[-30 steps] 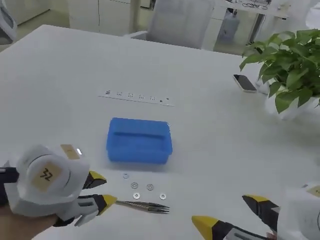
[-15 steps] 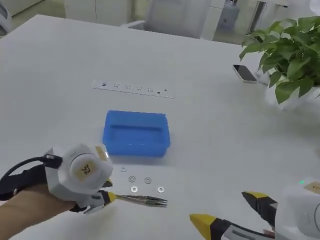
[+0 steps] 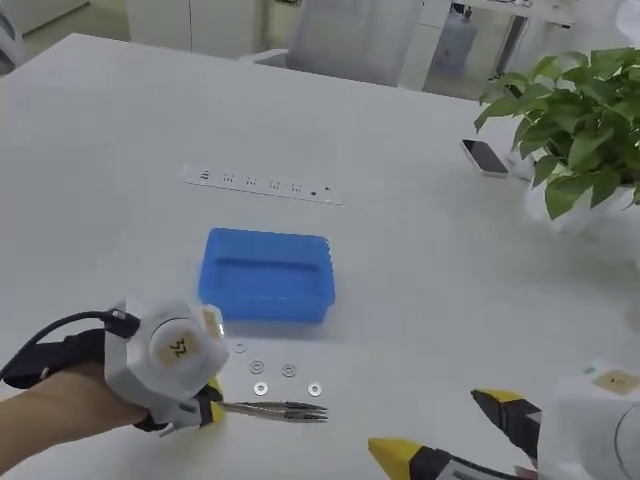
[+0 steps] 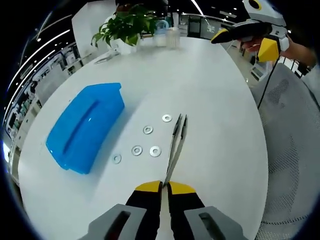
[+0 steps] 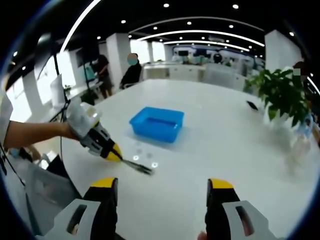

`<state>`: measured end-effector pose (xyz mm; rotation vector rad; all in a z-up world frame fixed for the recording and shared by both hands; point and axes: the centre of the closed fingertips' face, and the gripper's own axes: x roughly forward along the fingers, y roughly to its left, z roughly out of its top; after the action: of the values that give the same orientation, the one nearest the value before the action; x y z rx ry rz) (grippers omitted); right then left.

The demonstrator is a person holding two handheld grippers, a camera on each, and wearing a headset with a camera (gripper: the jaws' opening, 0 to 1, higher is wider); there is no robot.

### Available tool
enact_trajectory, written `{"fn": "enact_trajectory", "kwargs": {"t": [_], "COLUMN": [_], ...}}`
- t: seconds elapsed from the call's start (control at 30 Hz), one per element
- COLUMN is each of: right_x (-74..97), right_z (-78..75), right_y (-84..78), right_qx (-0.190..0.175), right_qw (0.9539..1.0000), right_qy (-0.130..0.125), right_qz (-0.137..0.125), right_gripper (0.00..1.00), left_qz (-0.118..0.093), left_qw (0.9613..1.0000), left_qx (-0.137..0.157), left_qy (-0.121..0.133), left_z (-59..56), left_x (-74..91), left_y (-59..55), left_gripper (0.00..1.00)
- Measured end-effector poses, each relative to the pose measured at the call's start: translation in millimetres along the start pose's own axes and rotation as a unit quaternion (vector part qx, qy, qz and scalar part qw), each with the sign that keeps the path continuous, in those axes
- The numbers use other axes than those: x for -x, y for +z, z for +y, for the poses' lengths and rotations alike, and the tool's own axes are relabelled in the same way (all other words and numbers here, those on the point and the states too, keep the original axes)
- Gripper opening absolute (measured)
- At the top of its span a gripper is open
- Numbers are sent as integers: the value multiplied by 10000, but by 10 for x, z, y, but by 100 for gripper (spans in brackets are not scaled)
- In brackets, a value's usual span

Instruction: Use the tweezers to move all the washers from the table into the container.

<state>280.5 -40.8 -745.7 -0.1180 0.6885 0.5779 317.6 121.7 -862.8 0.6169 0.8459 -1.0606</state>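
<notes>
Several small metal washers lie on the white table just in front of the blue container. My left gripper is shut on the back end of the silver tweezers, whose tips point right and rest on the table below the washers. In the left gripper view the tweezers run forward from the closed yellow jaws, tips beside the nearest washer; the container is to the left. My right gripper stands open and empty at the lower right, well apart from the washers.
A white power strip lies behind the container. A potted plant and a phone are at the far right, and a chair stands at the far edge. People stand in the background.
The left gripper's jaws, open around the tweezers' end a second ago, have closed on it, and the hand has rolled. The right gripper has hardly moved.
</notes>
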Motion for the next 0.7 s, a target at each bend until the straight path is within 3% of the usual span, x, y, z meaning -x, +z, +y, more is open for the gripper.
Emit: {"fn": "enact_trajectory", "kwargs": {"t": [0.3, 0.47, 0.6, 0.7], "right_x": [36, 50, 55, 94], "right_z": [109, 210, 277, 371], "right_y": [100, 166, 168, 216], "right_qx": [200, 263, 321, 297], "right_qw": [9998, 9994, 9991, 9980], "right_qy": [42, 123, 173, 354], "right_qz": [-60, -200, -223, -421], "right_gripper": [70, 71, 71, 72], "left_qz": [-93, -436, -698, -890], "left_qw": [9994, 9990, 9972, 9957], "left_qx": [-328, 6, 57, 28], "left_qy": [-56, 122, 244, 273], "left_z": [-146, -226, -311, -378], "left_x": [96, 271, 429, 562], "left_y": [56, 209, 342, 455], "left_gripper": [0, 0, 0, 0]}}
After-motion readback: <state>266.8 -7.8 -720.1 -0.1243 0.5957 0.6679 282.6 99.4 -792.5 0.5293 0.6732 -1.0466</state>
